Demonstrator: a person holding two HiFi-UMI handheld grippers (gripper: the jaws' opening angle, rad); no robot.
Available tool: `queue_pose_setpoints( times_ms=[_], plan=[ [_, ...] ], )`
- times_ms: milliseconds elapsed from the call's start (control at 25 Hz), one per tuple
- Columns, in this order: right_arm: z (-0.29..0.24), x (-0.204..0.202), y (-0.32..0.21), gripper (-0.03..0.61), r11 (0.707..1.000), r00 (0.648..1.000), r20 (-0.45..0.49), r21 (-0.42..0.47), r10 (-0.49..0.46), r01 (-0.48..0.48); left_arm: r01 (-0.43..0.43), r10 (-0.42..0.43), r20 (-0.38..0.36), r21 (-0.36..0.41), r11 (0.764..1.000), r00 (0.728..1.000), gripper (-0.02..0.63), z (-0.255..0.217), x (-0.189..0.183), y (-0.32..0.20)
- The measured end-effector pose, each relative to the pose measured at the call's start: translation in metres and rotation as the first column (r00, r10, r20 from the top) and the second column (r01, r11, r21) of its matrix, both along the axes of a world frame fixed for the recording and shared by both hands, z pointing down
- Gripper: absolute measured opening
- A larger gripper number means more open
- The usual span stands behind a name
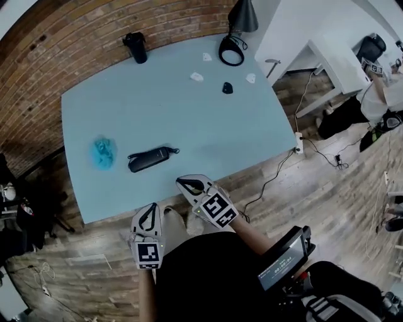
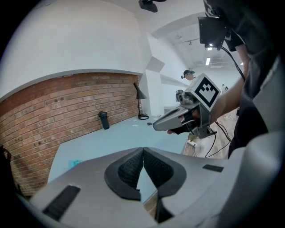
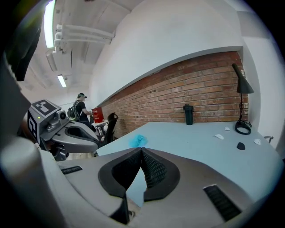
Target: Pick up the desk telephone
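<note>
While closed, tools (image 1: 152, 206) (image 1: 181, 182) off apparent telephone (image 1: 150, 158)

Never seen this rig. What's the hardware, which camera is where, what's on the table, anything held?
No robot: a person holds a two-jaw gripper in each hand. The head view looks down from a camera on the person's head; the left gripper shows at left, the right gripper beside it. The other two views ride on the grippers and look along their jaws. Both grippers are shut and empty, near the table's front edge. On the table lie a black telephone, a blue crumpled thing, a black bottle, a lamp and a few small bits.
</note>
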State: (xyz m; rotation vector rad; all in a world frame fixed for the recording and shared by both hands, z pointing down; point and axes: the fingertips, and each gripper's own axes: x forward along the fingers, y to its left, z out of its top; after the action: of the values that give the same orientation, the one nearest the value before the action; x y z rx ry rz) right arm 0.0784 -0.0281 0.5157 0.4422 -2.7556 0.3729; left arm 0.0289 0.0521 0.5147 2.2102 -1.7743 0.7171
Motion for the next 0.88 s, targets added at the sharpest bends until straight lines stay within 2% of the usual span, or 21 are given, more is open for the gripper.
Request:
queue_pose_setpoints(
  times_ms=[200,440,560,680,760,880],
  plan=[
    [0.012,-0.027,-0.024,0.011,1.0,0.998,-0.062,0.017,0.015,-0.014,-0.019,0.019,-0.033,0.005,1.0,0.999,0.025,0.013,-0.04,-0.027],
    [0.006,-0.062,-0.049,0.012,0.999,0.993,-0.114,0.025,0.041,-0.039,-0.123,0.124,-0.054,0.011,0.992,0.991,0.025,0.024,-0.074,-0.06],
    [0.004,-0.088,-0.056,0.011,1.0,0.99,-0.136,0.018,0.025,-0.023,-0.16,0.16,-0.069,0.012,0.987,0.985,0.025,0.023,-0.098,-0.077],
    [0.006,-0.113,-0.054,0.012,1.0,0.99,-0.138,0.002,-0.027,0.028,-0.175,0.166,-0.105,-0.082,0.981,0.98,0.025,0.046,-0.127,-0.09],
    [0.01,-0.126,-0.05,0.012,0.998,0.984,-0.172,0.007,-0.054,0.056,-0.188,0.168,-0.138,-0.152,0.97,0.976,0.026,0.065,-0.142,-0.095],
    [0.018,-0.136,-0.045,0.012,0.998,0.975,-0.215,0.002,-0.059,0.061,-0.24,0.211,-0.153,-0.206,0.949,0.965,0.026,0.083,-0.157,-0.099]
  ],
)
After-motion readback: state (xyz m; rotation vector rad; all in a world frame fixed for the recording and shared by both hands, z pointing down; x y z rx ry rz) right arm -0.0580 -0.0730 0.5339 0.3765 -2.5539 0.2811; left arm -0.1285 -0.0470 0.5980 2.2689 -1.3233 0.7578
